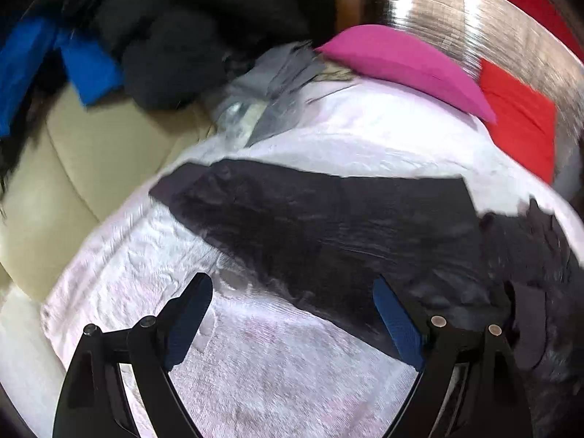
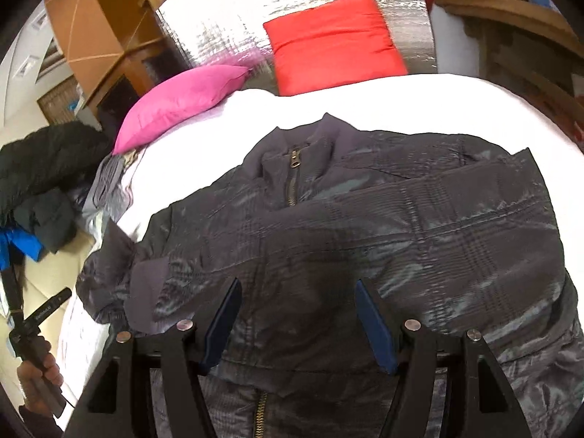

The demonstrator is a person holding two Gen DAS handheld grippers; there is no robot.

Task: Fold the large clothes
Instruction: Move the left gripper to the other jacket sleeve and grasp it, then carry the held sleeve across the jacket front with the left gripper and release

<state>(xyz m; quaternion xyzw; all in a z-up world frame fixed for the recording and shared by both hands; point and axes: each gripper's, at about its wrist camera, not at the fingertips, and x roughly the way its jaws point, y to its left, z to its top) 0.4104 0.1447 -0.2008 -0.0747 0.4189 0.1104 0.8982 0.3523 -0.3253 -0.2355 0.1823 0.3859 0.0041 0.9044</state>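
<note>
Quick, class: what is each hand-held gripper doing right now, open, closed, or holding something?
Left hand-held gripper: open, holding nothing, over the white bed cover.
Right hand-held gripper: open, holding nothing, above the dark plaid zip-up jacket.

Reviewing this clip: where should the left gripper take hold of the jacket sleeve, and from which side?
At the sleeve cuff end, coming from the bed's left edge. The sleeve lies flat and stretched out with that end free. The left gripper is open, probably needing to slide one finger under.

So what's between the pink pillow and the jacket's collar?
Only bare white bedsheet separates pink pillow from jacket collar, in the right wrist view.
</note>
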